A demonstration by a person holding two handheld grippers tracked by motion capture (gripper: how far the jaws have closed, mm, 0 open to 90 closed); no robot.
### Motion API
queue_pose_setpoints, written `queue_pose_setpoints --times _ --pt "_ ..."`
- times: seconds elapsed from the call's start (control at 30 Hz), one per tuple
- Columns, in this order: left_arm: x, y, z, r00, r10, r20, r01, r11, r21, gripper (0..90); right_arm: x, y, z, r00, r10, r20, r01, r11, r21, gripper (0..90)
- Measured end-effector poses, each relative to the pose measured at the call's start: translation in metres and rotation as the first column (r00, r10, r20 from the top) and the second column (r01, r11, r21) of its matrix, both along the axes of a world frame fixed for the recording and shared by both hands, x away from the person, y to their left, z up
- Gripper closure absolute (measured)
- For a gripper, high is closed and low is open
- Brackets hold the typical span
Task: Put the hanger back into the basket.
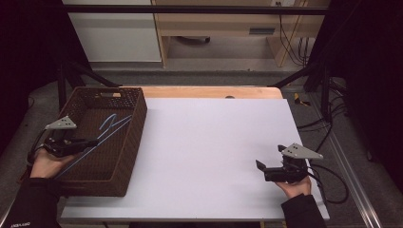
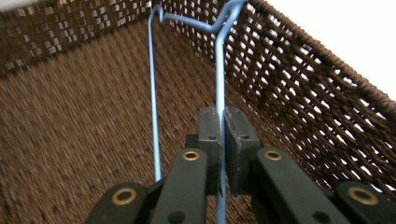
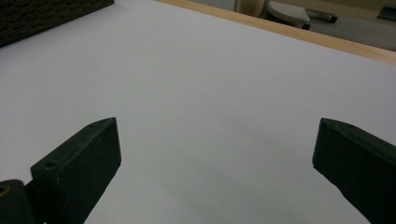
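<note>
Forearms in dark sleeves are coming in from the near edge of the high view, each hand carrying a gripper. On the left, the left gripper (image 1: pixel 92 141) is reaching over the near rim of a brown woven basket (image 1: pixel 135 124) and is clamping a thin blue wire hanger (image 1: pixel 108 127), which is slanting across the basket's inside toward its far right. On the right, the right gripper (image 1: pixel 266 166) is hovering low over the white bench (image 1: pixel 209 147), well apart from the basket, its jaws spread. Moving to the left gripper view, the black jaws are pinching one straight run of the blue wire hanger (image 2: pixel 219 70) tightly between them, while the hanger's bent top is resting near the basket (image 2: pixel 299 79) wall's rim. Moving to the right gripper view, the jaws are standing wide apart, gripping nothing, above the bare white bench (image 3: pixel 210 84), with the basket (image 3: pixel 42 16) corner showing at the far left.
</note>
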State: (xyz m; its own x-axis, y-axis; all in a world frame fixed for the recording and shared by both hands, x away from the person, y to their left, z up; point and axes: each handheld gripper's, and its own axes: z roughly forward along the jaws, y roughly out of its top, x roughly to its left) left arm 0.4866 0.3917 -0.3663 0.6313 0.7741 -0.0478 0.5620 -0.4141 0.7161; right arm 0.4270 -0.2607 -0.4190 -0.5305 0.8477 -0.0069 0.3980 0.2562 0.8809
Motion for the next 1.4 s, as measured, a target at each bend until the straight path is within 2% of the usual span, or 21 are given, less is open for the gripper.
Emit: queue_pose_setpoints --times 0.03,0.13,0.2,0.23,0.3,0.33,0.4,0.5,0.6,0.7,0.8,0.87,1.0,1.1,1.2,1.23,1.33,1.4 --pt "-0.001 0.000 0.001 0.9999 0.005 0.010 -0.005 1.0000 0.002 84.5 0.000 0.000 0.000 1.0000 0.002 0.000 -0.002 1.000 0.002 1.5" --pt "-0.005 0.001 0.006 0.9994 0.021 0.028 -0.020 0.9990 -0.041 77.6 -0.001 0.000 0.001 1.0000 0.007 0.007 -0.007 1.000 0.006 1.3" --pt "-0.009 0.000 0.011 0.9986 0.030 0.044 -0.028 0.9984 -0.050 69.6 -0.001 0.000 0.002 0.9998 0.016 0.013 -0.016 1.000 0.016 1.2" --pt "-0.012 -0.002 0.014 0.9970 0.038 0.067 -0.034 0.9982 -0.049 65.8 -0.002 0.000 0.002 0.9997 0.016 0.016 -0.016 1.000 0.020 1.1" --pt "-0.018 -0.006 0.019 0.9922 0.060 0.109 -0.053 0.9963 -0.067 54.9 -0.002 0.000 0.003 0.9995 0.022 0.022 -0.023 0.999 0.024 0.9" --pt "-0.022 -0.010 0.022 0.9870 0.073 0.143 -0.063 0.9951 -0.077 49.9 -0.003 0.000 0.003 0.9993 0.027 0.026 -0.027 0.999 0.025 0.8" --pt "-0.029 -0.017 0.025 0.9786 0.092 0.184 -0.075 0.9927 -0.094 38.8 -0.003 0.001 0.004 0.9991 0.029 0.030 -0.030 0.999 0.035 0.7" --pt "-0.039 -0.029 0.030 0.9710 0.086 0.223 -0.059 0.9901 -0.127 28.1 -0.004 0.001 0.005 0.9991 0.029 0.032 -0.030 0.999 0.031 0.5" --pt "-0.050 -0.044 0.035 0.9644 0.077 0.253 -0.042 0.9889 -0.143 21.3 -0.004 0.001 0.005 0.9988 0.033 0.037 -0.034 0.999 0.035 0.5" --pt "-0.058 -0.058 0.038 0.9604 0.090 0.264 -0.045 0.9845 -0.169 13.7 -0.004 0.001 0.005 0.9983 0.039 0.043 -0.041 0.998 0.046 0.4" --pt "-0.067 -0.072 0.038 0.9534 0.092 0.287 -0.035 0.9799 -0.197 10.3 -0.005 0.001 0.006 0.9975 0.047 0.052 -0.050 0.997 0.052 0.4" --pt "-0.072 -0.082 0.036 0.9496 0.080 0.303 -0.021 0.9806 -0.195 9.0 -0.006 0.001 0.007 0.9971 0.050 0.057 -0.053 0.997 0.054 0.4" --pt "-0.082 -0.103 0.027 0.9443 0.076 0.320 -0.007 0.9771 -0.213 8.8 -0.006 0.001 0.007 0.9967 0.057 0.059 -0.060 0.996 0.060 0.4" --pt "-0.087 -0.118 0.018 0.9431 0.067 0.326 0.005 0.9765 -0.215 8.8 -0.007 0.001 0.007 0.9958 0.064 0.065 -0.068 0.996 0.065 0.4" --pt "-0.092 -0.133 0.007 0.9456 0.046 0.322 0.026 0.9766 -0.214 8.6 -0.007 0.001 0.007 0.9957 0.066 0.065 -0.070 0.995 0.066 0.4" --pt "-0.092 -0.135 0.005 0.9448 0.040 0.325 0.031 0.9772 -0.210 8.6 -0.007 0.001 0.007 0.9958 0.064 0.065 -0.068 0.996 0.065 0.4" --pt "-0.092 -0.140 -0.003 0.9501 0.026 0.311 0.044 0.9753 -0.216 8.9 -0.007 0.001 0.007 0.9958 0.063 0.066 -0.067 0.996 0.062 0.4" --pt "-0.091 -0.141 -0.007 0.9520 0.029 0.305 0.038 0.9767 -0.211 9.0 -0.008 0.001 0.007 0.9955 0.068 0.066 -0.072 0.995 0.067 0.4"
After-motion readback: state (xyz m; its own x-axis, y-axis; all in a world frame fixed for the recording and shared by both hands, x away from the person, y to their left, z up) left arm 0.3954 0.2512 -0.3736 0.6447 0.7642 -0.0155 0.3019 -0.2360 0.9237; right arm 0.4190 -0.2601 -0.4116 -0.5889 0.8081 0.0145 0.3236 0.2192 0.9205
